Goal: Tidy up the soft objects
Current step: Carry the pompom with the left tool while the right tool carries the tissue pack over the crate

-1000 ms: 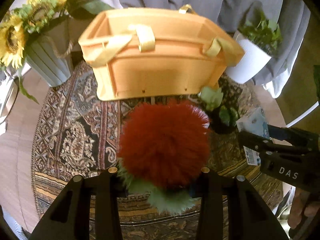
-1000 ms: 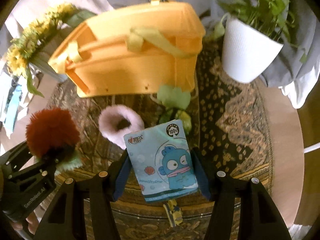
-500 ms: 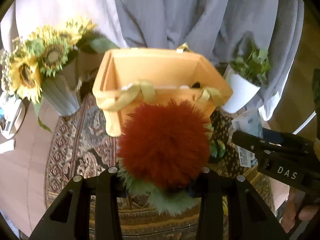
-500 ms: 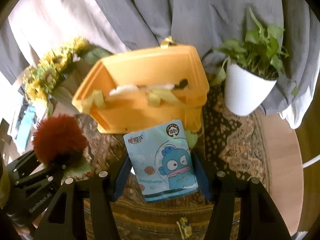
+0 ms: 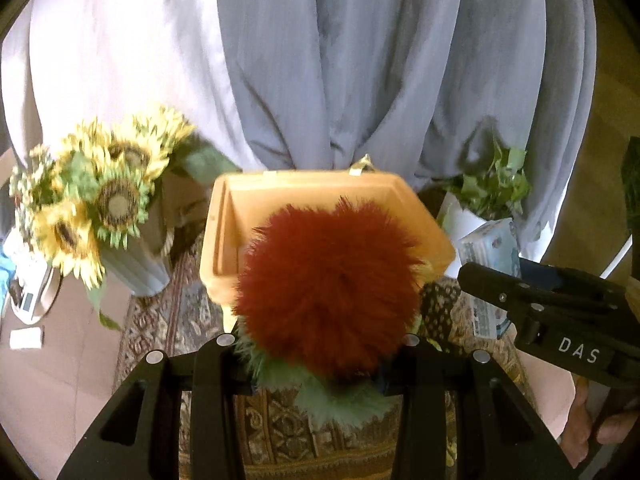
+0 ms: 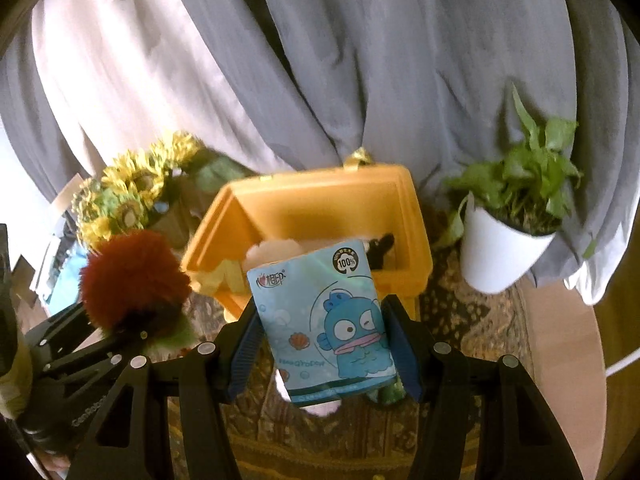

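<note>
Right tool [image 6: 320,344] gripping upright tissue pack [image 6: 324,320]

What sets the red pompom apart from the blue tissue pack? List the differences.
The red pompom is round and fluffy with a green fringe below; the blue tissue pack is flat, glossy and printed with a cartoon fish. The pompom sits in the left gripper; the tissue pack sits in the right gripper. Both are clamped and held up in front of the open orange basket.
</note>
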A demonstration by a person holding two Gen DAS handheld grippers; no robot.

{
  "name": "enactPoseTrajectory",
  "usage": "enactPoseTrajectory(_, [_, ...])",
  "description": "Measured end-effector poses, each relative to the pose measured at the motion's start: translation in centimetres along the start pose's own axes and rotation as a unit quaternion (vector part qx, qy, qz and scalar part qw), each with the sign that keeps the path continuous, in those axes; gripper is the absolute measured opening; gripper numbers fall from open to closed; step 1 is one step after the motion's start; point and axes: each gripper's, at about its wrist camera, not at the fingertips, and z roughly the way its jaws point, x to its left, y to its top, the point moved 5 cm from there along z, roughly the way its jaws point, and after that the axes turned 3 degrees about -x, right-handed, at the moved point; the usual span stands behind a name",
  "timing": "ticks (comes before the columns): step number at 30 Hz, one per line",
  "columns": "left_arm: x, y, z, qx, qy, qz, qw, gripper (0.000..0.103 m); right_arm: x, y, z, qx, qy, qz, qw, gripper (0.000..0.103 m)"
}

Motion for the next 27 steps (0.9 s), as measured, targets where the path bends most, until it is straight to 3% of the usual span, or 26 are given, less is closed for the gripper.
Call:
enactPoseTrajectory(12, [0.6, 5.2, 2.2, -0.029, 0.007, 0.016, 0.9994, 0.04, -0.1, 5.7, 1.7, -0.036, 0.011, -0.015, 0.999, 0.06])
enactPoseTrajectory(21, [1.6, 7.7, 5.8, -0.017, 0.021, 0.02, 0.9994, 0.04, -0.9, 7.8, 5.4, -0.02, 0.012, -0.018, 1.0, 0.06])
enactPoseTrajectory(27, [2.3, 8.0, 8.9, 0.011, 0.022, 0.016, 0.9996, 0.04, -1.6, 8.4, 8.6, 0.004, 0.011, -0.02, 1.0, 0.06])
